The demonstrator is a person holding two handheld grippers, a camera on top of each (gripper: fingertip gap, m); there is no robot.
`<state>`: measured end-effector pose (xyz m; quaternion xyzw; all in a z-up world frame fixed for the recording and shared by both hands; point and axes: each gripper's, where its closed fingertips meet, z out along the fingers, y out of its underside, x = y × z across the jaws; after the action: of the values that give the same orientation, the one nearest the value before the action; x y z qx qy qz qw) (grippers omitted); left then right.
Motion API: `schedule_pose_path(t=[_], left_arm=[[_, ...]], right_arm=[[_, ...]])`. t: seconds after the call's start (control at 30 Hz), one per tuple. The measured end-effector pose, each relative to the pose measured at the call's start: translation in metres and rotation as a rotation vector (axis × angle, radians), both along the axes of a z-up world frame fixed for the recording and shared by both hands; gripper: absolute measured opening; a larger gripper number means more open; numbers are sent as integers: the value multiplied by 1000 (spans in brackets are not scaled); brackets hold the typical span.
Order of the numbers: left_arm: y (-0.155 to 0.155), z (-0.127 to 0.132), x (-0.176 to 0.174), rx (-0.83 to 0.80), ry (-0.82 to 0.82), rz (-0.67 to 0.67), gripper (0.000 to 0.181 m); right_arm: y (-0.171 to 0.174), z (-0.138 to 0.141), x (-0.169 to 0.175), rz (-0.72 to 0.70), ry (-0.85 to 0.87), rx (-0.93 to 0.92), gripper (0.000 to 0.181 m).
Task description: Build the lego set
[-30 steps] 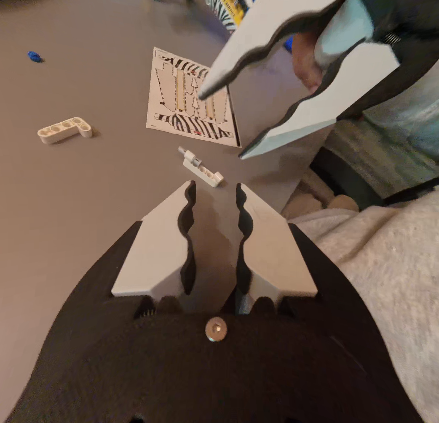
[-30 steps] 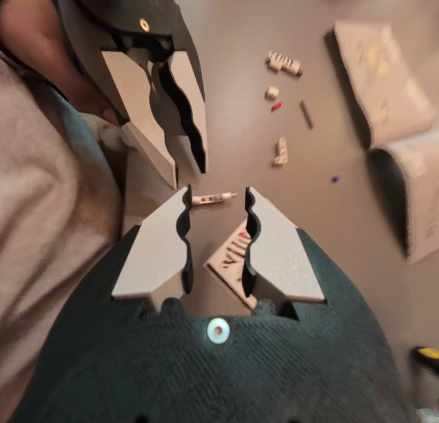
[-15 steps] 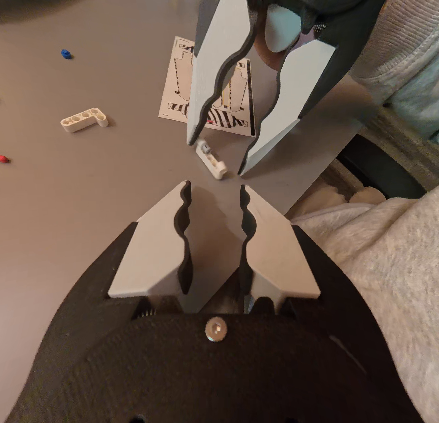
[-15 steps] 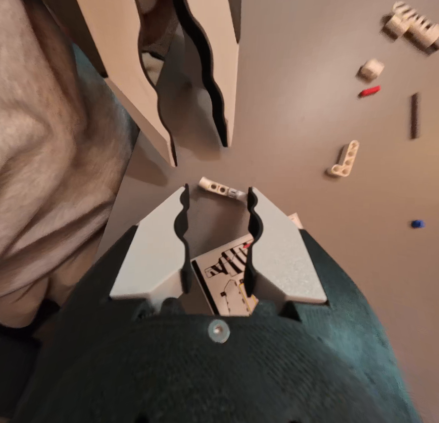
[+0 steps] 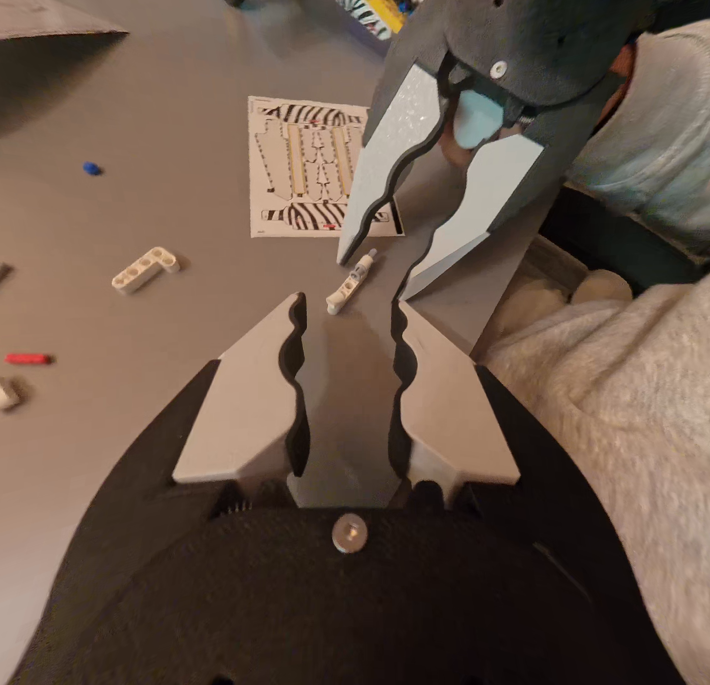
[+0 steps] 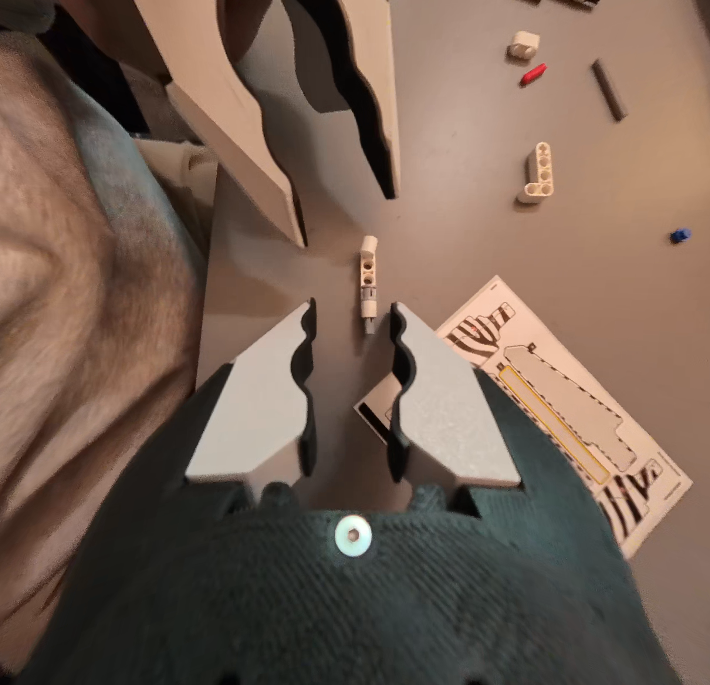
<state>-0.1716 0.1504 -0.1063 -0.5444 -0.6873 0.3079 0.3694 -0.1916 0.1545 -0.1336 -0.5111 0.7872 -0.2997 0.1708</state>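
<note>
White lego piece [image 6: 368, 282] lies near table edge [image 6: 207, 282], between both gaping grippers.

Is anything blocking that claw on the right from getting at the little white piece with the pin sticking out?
Nothing visible does. The white piece lies alone on bare grey table, just ahead of the open right gripper. The sticker sheet lies off to one side, and the open left gripper hangs beyond the piece, not across the path.

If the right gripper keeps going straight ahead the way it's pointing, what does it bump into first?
Most likely the small white lego beam with a grey pin, which lies on the grey table just past the open right gripper, nearly in line with the gap. Beyond it hangs the left gripper. Depth is hard to judge.
</note>
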Motion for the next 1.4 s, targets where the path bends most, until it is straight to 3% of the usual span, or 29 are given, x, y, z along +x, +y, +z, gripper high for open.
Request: schedule_pose_path(t=[0.17, 0.33, 0.47, 0.57, 1.4], left_arm=[[-2, -8, -3, -59, -75, -196, 42], [-20, -12, -8, -230, -132, -302, 43], [-4, -18, -4, -84, -133, -418, 37], [-6, -13, -5, -51, -96, -406, 25], [-4, -20, -5, -110, -152, -404, 8]], right_arm=[[-11, 0, 10, -67, -93, -40, 39], [-18, 0, 9, -139, -145, -45, 20], [-13, 0, 12, -120, -122, -85, 6], [-13, 0, 12, -121, -127, -76, 6], [-11, 3, 14, -120, -158, -22, 6]])
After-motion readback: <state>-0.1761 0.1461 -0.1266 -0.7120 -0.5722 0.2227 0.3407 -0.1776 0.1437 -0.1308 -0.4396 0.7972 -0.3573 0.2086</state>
